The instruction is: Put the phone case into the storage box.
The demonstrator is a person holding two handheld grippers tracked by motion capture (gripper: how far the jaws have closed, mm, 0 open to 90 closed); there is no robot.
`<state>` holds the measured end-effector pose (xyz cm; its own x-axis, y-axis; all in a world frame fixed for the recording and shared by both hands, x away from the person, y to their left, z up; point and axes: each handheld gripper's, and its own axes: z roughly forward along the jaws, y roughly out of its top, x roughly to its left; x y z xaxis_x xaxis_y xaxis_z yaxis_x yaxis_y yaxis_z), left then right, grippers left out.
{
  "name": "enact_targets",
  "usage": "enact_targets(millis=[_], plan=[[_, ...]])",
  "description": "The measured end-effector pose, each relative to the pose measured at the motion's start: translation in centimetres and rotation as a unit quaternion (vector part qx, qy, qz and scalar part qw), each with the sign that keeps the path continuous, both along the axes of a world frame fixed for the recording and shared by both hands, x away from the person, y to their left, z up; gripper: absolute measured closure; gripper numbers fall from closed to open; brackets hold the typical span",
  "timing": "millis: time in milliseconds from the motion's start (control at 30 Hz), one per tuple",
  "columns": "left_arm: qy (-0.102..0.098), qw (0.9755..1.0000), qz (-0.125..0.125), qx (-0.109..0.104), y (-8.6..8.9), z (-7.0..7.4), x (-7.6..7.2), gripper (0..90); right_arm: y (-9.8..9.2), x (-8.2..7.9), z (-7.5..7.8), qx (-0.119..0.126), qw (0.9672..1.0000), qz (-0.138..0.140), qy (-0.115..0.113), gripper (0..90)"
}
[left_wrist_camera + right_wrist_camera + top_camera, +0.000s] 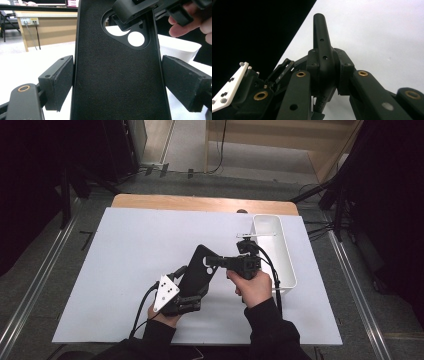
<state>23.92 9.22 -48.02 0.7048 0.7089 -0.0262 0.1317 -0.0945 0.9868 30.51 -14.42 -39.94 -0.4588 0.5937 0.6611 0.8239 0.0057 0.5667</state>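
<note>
the high view takes in the whole scene: a white sheet covers the desk (125, 270), a white oblong bin (280, 250) stands at its right side, and both hands meet near the middle over a black phone case (197, 270). the left claw (187, 292) grips the case's near end while the right claw (212, 261) comes in from the right and clamps the case's far edge, beside the camera cutout. the case is raised off the sheet, its long axis running from the left hand up and away to the right, toward the bin.

the left gripper view gives what the high view cannot: the inside of the phone case (117, 75), lined with a matte, felt-like black fabric, with a rounded-triangle camera opening near the top and a round hole in it. the left claw (117, 82) holds the case by its two long sides, foam-faced pads (62, 82) pressed on either edge. the bin (180, 48) sits behind it, and the right claw (132, 15) bites the cutout's rim from above.

the right gripper view shows the case (320, 40) edge-on, a thin, smooth, hard plastic rim with small holes, pinched tight by the right claw (325, 67), its jaws closed as far as they go on that edge.
</note>
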Motion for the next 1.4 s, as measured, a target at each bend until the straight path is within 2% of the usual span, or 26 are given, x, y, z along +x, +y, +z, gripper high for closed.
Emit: enact_targets(millis=[167,267,400,533,600,800,933,1033,1100,1200,1333,1367,1400], plan=[[-0.001,1.0,0.0,0.002,0.1,0.1,0.0,13.2,0.1,0.1,0.0,0.0,1.0,0.002,0.004,74.8],[-0.005,0.9999,0.004,0.016,-0.1,0.3,0.0,13.0,0.1,0.0,0.1,-0.001,1.0,0.003,0.004,74.8],[-0.009,0.9997,-0.007,0.023,-0.2,0.7,0.0,11.8,0.1,-0.1,0.3,-0.001,1.0,0.004,0.003,74.9],[-0.008,0.9996,-0.027,-0.002,-0.1,1.2,-0.2,5.0,0.2,-0.1,0.3,-0.012,0.9999,0.004,0.001,74.8],[-0.001,0.9994,-0.034,0.003,-0.1,1.4,-0.1,2.5,0.2,-0.1,0.2,-0.018,0.9998,0.004,-0.001,74.8],[0.019,0.999,-0.041,0.007,0.1,2.0,0.1,2.9,-0.1,0.0,0.2,-0.029,0.9996,-0.002,-0.005,74.8],[0.043,0.9981,-0.042,0.014,0.2,2.3,0.5,4.1,-0.6,0.0,0.4,-0.04,0.999,-0.012,-0.018,74.8],[0.064,0.9965,-0.047,0.026,0.2,2.4,0.8,4.2,-1.0,-0.1,0.5,-0.046,0.9984,-0.02,-0.025,74.7],[0.084,0.9944,-0.054,0.036,0.0,2.3,1.0,4.2,-1.2,-0.1,0.6,-0.051,0.998,-0.022,-0.03,74.7],[0.096,0.9923,-0.065,0.045,-0.1,2.3,1.1,5.2,-1.3,-0.2,0.6,-0.057,0.9974,-0.026,-0.035,74.7],[0.125,0.9868,-0.089,0.052,-0.2,2.4,1.6,5.3,-1.4,-0.4,0.8,-0.07,0.9959,-0.028,-0.049,74.7],[0.128,0.986,-0.093,0.052,0.0,2.5,1.6,6.9,-1.5,-0.5,0.9,-0.075,0.9954,-0.028,-0.053,74.7],[0.125,0.9866,-0.093,0.049,0.1,2.6,1.6,12.5,-1.5,-0.5,0.9,-0.08,0.9947,-0.029,-0.058,74.7]])
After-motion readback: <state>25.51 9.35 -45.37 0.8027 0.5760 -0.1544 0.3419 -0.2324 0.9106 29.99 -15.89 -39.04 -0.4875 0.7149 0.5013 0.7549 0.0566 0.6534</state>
